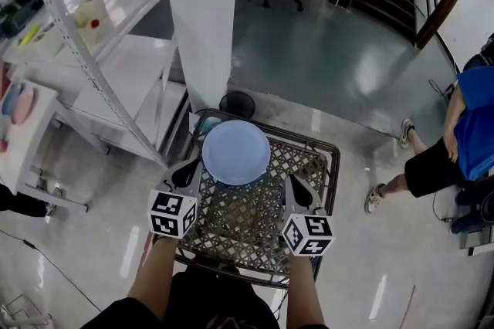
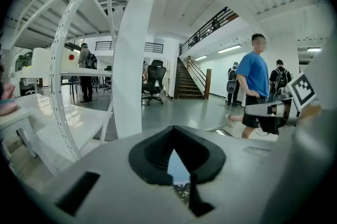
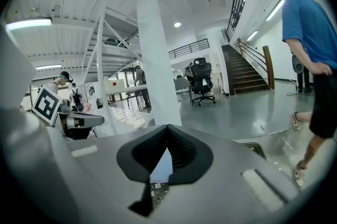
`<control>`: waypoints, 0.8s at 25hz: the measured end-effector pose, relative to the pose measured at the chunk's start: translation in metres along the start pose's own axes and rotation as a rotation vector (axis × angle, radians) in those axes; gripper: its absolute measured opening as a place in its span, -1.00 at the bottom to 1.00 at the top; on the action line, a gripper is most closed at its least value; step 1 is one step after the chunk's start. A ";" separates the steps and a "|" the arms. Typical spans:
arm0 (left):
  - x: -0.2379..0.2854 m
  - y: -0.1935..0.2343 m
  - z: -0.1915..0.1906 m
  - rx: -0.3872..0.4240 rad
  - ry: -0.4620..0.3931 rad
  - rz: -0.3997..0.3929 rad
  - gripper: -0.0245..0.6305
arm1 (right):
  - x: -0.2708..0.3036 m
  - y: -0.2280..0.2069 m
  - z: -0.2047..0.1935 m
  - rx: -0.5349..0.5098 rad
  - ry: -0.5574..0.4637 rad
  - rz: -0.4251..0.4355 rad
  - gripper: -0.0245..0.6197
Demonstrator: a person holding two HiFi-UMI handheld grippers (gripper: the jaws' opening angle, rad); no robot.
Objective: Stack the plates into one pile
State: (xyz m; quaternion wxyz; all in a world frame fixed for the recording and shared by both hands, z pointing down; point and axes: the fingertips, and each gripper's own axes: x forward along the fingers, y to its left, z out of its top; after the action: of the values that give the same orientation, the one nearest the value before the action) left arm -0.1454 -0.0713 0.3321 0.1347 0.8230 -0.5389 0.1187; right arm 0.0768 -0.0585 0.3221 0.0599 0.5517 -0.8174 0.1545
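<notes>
A round light-blue plate (image 1: 235, 152) lies on the far part of a dark metal mesh table (image 1: 247, 231). My left gripper (image 1: 187, 173) is just left of the plate and my right gripper (image 1: 296, 191) just right of it, each with its marker cube nearer to me. Both are shut with nothing between the pads, and neither touches the plate as far as I can tell. In the left gripper view a sliver of the plate (image 2: 178, 170) shows past the closed dark pads. The right gripper view shows the plate (image 3: 159, 169) the same way.
A white column (image 1: 202, 11) rises just beyond the table, with a black round object (image 1: 237, 103) at its foot. White shelving (image 1: 93, 65) stands to the left, and pink and blue dishes (image 1: 19, 103) lie at the far left. A person in a blue shirt (image 1: 471, 127) is at the right.
</notes>
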 end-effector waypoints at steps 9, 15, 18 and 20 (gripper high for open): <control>-0.030 -0.012 0.018 0.005 -0.060 0.004 -0.92 | -0.031 0.015 0.022 -0.027 -0.063 0.018 -0.89; -0.047 -0.022 0.032 0.023 -0.089 0.002 -0.92 | -0.052 0.015 0.035 -0.042 -0.085 0.013 -0.89; -0.054 -0.028 0.042 0.036 -0.114 -0.006 -0.92 | -0.062 0.014 0.044 -0.056 -0.104 0.003 -0.89; -0.058 -0.033 0.048 0.055 -0.128 -0.014 -0.92 | -0.067 0.013 0.050 -0.065 -0.117 -0.002 -0.89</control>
State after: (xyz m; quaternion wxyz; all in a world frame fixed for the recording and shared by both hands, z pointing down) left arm -0.1353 -0.0259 0.2647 0.0781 0.8359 -0.5374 0.0796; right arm 0.0943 -0.0102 0.2547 0.0303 0.5583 -0.8236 0.0953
